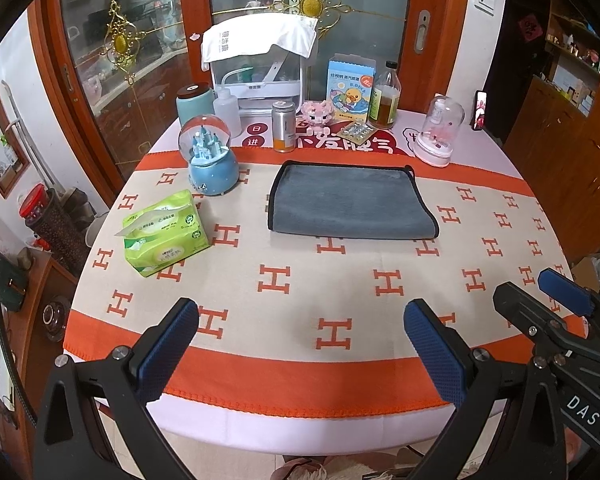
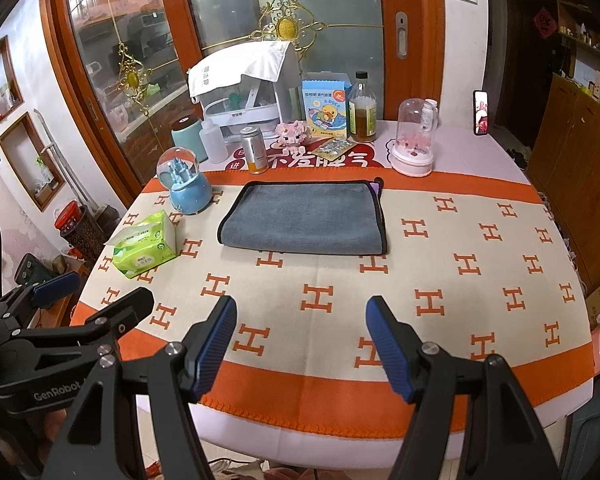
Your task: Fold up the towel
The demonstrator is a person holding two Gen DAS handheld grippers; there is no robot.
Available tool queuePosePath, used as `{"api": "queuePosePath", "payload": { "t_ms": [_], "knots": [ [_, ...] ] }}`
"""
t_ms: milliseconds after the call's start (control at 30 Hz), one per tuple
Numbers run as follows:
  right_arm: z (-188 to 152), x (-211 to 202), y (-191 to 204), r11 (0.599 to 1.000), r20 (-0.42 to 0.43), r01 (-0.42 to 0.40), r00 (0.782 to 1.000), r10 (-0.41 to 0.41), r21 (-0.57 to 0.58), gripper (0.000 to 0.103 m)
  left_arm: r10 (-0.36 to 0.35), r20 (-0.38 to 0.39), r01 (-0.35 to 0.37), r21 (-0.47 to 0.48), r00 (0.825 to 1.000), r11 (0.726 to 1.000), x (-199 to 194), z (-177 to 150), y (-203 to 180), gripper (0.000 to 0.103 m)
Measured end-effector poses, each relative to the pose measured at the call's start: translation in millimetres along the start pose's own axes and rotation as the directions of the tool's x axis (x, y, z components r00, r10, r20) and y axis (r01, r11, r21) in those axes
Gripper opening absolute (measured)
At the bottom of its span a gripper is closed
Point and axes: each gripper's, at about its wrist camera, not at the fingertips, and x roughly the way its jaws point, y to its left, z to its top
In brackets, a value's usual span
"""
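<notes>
A grey towel (image 1: pixel 350 202) with black trim lies folded flat in the middle of the table; it also shows in the right wrist view (image 2: pixel 306 218). My left gripper (image 1: pixel 300 326) is open and empty above the table's near edge, well short of the towel. My right gripper (image 2: pixel 300 320) is open and empty, also at the near edge. The right gripper shows at the right of the left wrist view (image 1: pixel 540 292). The left gripper shows at the left of the right wrist view (image 2: pixel 96 290).
An orange and cream cloth (image 1: pixel 340 304) covers the table. A green tissue pack (image 1: pixel 164 234) and a blue snow globe (image 1: pixel 210 160) stand left of the towel. Bottles, a box (image 1: pixel 350 92), a glass dome (image 1: pixel 438 132) and a white rack (image 1: pixel 260 68) line the far side.
</notes>
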Motion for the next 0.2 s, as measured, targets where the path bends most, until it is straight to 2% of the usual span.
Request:
{"api": "queuePosePath", "payload": {
  "t_ms": [200],
  "knots": [
    [1.4, -0.6, 0.5, 1.0, 0.0, 0.002, 1.0, -0.002, 0.001, 0.068, -0.001, -0.001, 0.001, 0.0, 1.0, 1.0, -0.3, 0.1, 1.5, 0.102]
  ]
}}
